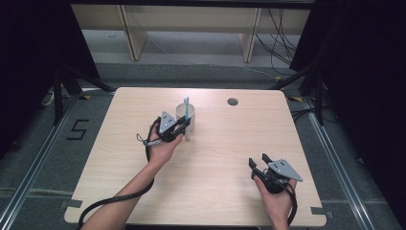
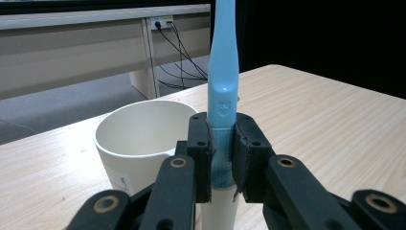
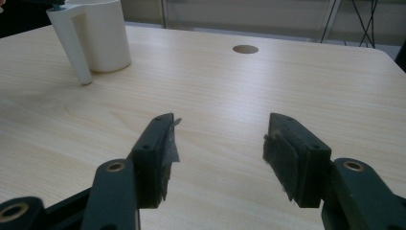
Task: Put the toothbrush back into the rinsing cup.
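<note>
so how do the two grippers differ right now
The left gripper is shut on a blue and white toothbrush, held upright beside the white cup; the right gripper is open and holds nothing. The left one sits mid-table by the cup; the right one is near the table's front right corner. Both are black, two-jawed and hand-held.
</note>
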`<move>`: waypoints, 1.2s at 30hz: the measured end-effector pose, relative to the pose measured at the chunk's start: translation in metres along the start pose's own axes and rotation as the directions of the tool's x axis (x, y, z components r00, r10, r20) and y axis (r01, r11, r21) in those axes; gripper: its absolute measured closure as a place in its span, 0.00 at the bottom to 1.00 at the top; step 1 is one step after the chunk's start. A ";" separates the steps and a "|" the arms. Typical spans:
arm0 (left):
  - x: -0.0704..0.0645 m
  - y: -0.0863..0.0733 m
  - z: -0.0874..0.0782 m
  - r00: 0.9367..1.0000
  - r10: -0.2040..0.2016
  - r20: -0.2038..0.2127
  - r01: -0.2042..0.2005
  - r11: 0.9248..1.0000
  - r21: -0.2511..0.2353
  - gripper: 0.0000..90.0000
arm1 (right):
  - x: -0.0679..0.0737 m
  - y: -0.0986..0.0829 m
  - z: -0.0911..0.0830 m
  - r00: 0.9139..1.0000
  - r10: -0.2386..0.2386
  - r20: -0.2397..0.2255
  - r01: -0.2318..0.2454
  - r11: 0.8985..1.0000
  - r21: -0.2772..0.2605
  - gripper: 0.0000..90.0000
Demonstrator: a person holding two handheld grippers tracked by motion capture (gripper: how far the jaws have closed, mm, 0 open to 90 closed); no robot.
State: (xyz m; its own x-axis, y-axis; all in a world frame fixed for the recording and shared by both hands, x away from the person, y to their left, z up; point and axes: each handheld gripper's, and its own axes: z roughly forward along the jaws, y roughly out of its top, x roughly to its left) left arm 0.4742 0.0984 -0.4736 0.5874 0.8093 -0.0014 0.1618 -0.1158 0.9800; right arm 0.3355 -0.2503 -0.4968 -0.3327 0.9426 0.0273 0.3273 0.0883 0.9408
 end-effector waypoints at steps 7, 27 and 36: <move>0.003 0.003 -0.003 0.999 -0.002 0.039 0.002 1.000 0.004 0.80 | -0.001 0.000 0.000 1.000 -0.010 0.009 0.010 1.000 0.002 0.49; 0.015 0.009 -0.050 0.997 0.024 0.079 -0.028 0.999 0.045 0.45 | -0.003 -0.002 -0.002 1.000 0.019 0.010 -0.019 1.000 0.007 0.49; 0.020 0.003 -0.073 0.996 -0.029 0.081 0.022 0.996 0.087 0.46 | -0.002 -0.003 0.000 0.999 0.032 0.005 -0.032 0.999 0.023 0.48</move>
State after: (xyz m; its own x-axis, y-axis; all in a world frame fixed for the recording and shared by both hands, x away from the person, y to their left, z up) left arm 0.4288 0.1566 -0.4567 0.6446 0.7631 -0.0461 0.2431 -0.1474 0.9587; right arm 0.3348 -0.2523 -0.5000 -0.3177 0.9465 0.0558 0.3585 0.0654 0.9312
